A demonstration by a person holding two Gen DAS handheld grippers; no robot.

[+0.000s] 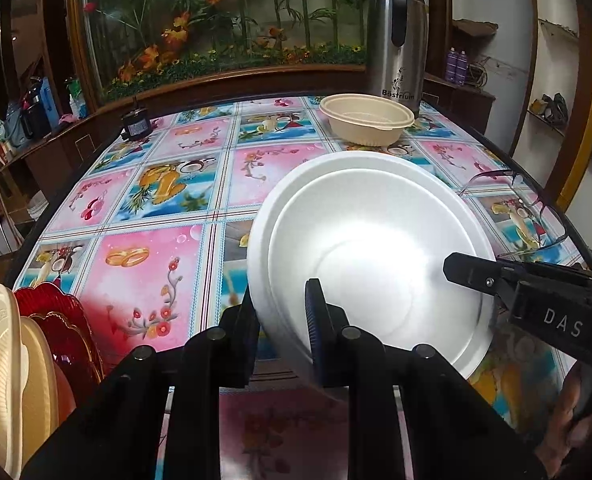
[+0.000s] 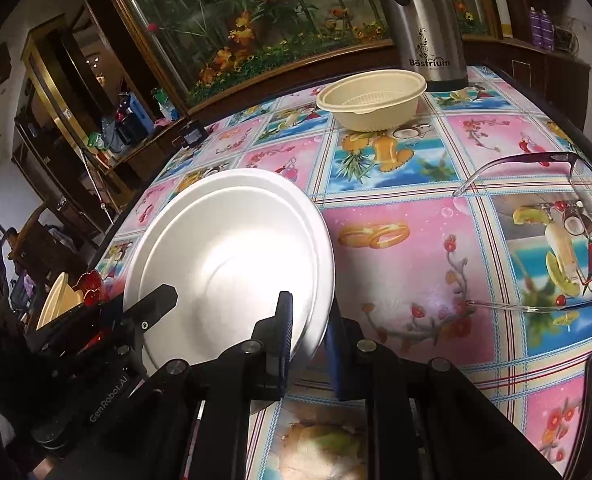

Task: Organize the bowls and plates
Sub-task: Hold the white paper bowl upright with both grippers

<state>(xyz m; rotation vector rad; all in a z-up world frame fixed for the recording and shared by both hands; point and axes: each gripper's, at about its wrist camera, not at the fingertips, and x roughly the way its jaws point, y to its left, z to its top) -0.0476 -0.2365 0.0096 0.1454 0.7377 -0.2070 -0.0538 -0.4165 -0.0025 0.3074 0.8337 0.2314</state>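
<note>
Both hand-held grippers, left [image 1: 284, 320] and right [image 2: 310, 334], are clamping the empty white bowl's [image 1: 376, 248] rim; a tan bowl [image 1: 366, 124] is sitting behind.

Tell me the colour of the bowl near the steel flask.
Cream bowl, clearest in the right wrist view.

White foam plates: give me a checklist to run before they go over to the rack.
1. Left hand-held gripper clamped on the white foam plates' rim: ok.
2. Right hand-held gripper clamped on the opposite rim: ok.
3. Two plates nested evenly: ok.
4. Stack lifted clear of the tablecloth: cannot tell.
5. Free slot beside the cream plates and red plates: cannot tell.
6. Eyeglasses out of the way: ok.
</note>
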